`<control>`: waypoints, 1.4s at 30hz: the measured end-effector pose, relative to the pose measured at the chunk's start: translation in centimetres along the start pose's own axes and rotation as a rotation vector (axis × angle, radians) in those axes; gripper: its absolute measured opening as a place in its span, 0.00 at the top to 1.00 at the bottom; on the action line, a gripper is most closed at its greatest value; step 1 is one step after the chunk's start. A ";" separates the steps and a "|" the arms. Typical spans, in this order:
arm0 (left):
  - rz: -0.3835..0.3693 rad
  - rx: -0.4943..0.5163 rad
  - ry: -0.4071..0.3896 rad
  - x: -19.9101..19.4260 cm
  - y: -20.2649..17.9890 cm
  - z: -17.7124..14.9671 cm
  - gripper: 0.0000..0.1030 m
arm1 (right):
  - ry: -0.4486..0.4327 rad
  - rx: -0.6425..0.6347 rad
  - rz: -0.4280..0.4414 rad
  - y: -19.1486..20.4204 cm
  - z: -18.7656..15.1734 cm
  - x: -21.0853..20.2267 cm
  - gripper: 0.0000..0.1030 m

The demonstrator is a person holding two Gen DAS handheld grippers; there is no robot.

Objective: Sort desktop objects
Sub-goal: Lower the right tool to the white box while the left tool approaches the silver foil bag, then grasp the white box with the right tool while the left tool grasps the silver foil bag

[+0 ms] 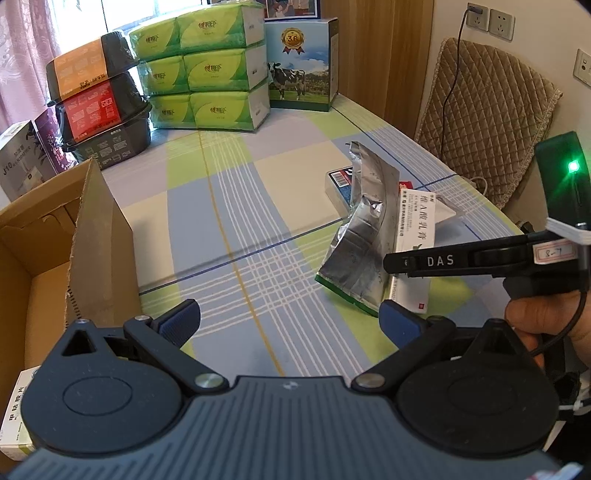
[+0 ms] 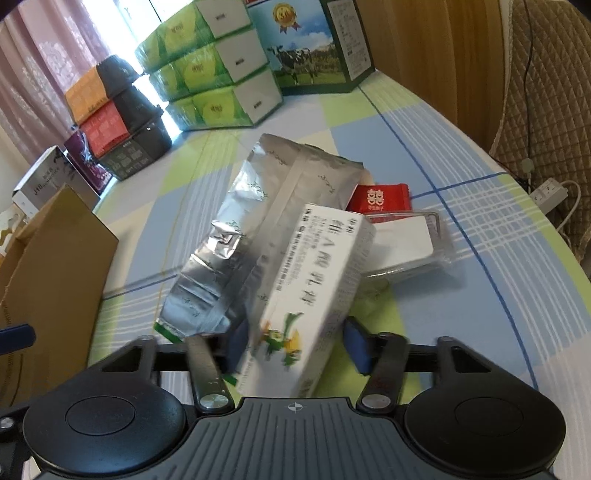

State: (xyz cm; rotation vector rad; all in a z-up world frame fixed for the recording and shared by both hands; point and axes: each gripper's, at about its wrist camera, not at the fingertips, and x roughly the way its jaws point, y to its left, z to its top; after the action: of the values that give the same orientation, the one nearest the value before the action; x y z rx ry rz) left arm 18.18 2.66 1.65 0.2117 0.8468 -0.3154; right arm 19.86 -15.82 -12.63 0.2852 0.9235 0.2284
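Right tongs point(image 2: 293, 345) half open around a white medicine box point(image 2: 314, 291), blue pads flanking its near end; right pad apparently clear of the box, left pad's contact hard to tell through blur, so firm grip not confirmed. Left tongs point(image 1: 290, 325) spread wide, empty, hovering above the counter point(image 1: 221, 206) just left of that same box, touching nothing. White medicine box tilted, leaning on a crumpled silver foil pouch point(image 2: 243, 236), both lying on the checked green, blue and cream cloth of the counter. Behind the box, a small red packet point(image 2: 380, 199) and a clear plastic case with a white card point(image 2: 402, 247), the case partly under the box's far end. Also behind the box in the left wrist view, a flat blue-and-white carton point(image 1: 338, 184) half hidden by the pouch. Far left of the box, an open cardboard carton point(image 1: 92, 236) with one flap raised. Beyond the box at the counter's far edge, stacked green tissue packs point(image 1: 207, 70), a milk carton printed with a cow point(image 1: 299, 66), and stacked dark food tubs point(image 1: 99, 96). Right of the box, a chair with a quilted brown cover point(image 1: 484, 110), wall sockets point(image 1: 489, 20) above it. Far beyond the box to the left, pink curtains point(image 2: 48, 66) against a bright window.
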 end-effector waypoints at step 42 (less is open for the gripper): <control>-0.149 0.219 0.103 11.5 -5.7 5.2 0.46 | 0.005 -0.276 -0.068 -3.5 -4.4 -5.1 0.78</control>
State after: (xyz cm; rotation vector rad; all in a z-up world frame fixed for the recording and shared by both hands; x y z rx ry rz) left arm 26.93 -6.43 -4.08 0.3719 0.9315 -0.5416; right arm 13.62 -20.02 -12.49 -0.0015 0.8927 0.2901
